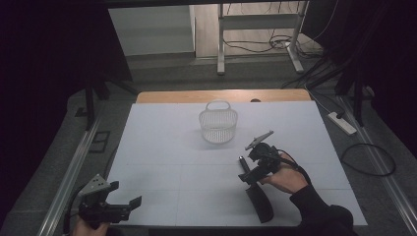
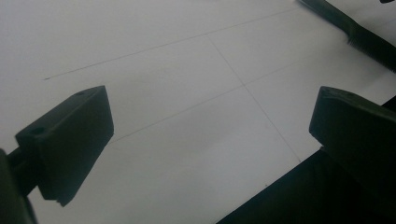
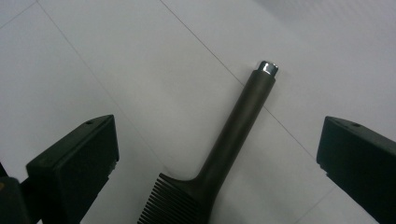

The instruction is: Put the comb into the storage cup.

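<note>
A black comb [image 1: 260, 199] lies flat on the white table mat [image 1: 162, 147], right of centre, its handle pointing away from the person. My right gripper [image 1: 248, 173] hovers just over that handle, held by a hand in a dark sleeve. In the right gripper view the comb's round handle [image 3: 233, 130], with its silver end cap [image 3: 268, 66], runs up between my wide-open right gripper [image 3: 217, 144]; the teeth [image 3: 163, 200] show at the bottom. My left gripper [image 1: 124, 193] rests open at the mat's front left corner. My left gripper [image 2: 210, 130] holds nothing, and the comb [image 2: 359, 35] lies far off.
A white mesh basket [image 1: 218, 125] with a handle stands upright at the back centre of the mat. Beyond the mat runs the wooden table edge [image 1: 221, 96]. A power strip [image 1: 342, 123] and cables lie on the floor to the right.
</note>
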Tool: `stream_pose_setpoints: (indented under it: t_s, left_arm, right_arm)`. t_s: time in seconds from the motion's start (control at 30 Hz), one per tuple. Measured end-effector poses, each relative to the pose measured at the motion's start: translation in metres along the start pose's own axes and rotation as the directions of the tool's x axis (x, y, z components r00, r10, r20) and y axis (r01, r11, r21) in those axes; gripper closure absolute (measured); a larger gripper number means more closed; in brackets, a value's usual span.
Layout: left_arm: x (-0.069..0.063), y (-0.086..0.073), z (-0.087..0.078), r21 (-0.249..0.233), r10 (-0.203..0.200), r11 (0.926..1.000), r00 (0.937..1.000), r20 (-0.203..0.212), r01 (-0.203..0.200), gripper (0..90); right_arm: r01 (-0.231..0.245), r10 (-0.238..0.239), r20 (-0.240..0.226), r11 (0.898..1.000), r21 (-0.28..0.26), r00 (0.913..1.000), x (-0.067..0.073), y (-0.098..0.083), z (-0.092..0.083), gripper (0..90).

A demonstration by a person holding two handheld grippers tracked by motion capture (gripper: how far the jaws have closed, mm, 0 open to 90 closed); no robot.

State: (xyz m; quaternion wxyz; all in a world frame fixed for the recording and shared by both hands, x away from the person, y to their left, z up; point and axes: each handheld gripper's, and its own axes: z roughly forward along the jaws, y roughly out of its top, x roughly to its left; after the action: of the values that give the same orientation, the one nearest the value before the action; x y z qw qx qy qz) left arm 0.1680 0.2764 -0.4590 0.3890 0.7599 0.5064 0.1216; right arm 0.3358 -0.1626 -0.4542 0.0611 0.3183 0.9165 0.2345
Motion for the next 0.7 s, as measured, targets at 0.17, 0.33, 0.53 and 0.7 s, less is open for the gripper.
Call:
stream_pose_setpoints:
  t_s: [0.17,0.33,0.53,0.7]
  left_arm:
    - [0.0,0.0,0.0,0.0,-0.001,1.0,1.0,0.001,0.001,0.6]
    - [0.0,0.0,0.0,0.001,0.0,1.0,1.0,0.002,0.0,0.6]
    - [0.0,0.0,0.0,0.0,-0.001,1.0,1.0,0.003,0.001,0.7]
    - [0.0,0.0,0.0,0.001,0.0,1.0,1.0,0.003,0.0,0.7]
  right_arm:
    - [0.011,-0.011,0.002,1.0,0.007,0.9999,0.002,0.006,0.004,0.0]
    - [0.019,-0.019,-0.008,1.0,0.013,0.9998,0.004,0.013,0.009,0.0]
    - [0.035,-0.035,-0.02,0.999,0.027,0.9992,0.009,0.022,0.017,0.0]
    - [0.058,-0.057,-0.03,0.998,0.017,0.9979,0.01,0.027,0.02,13.0]
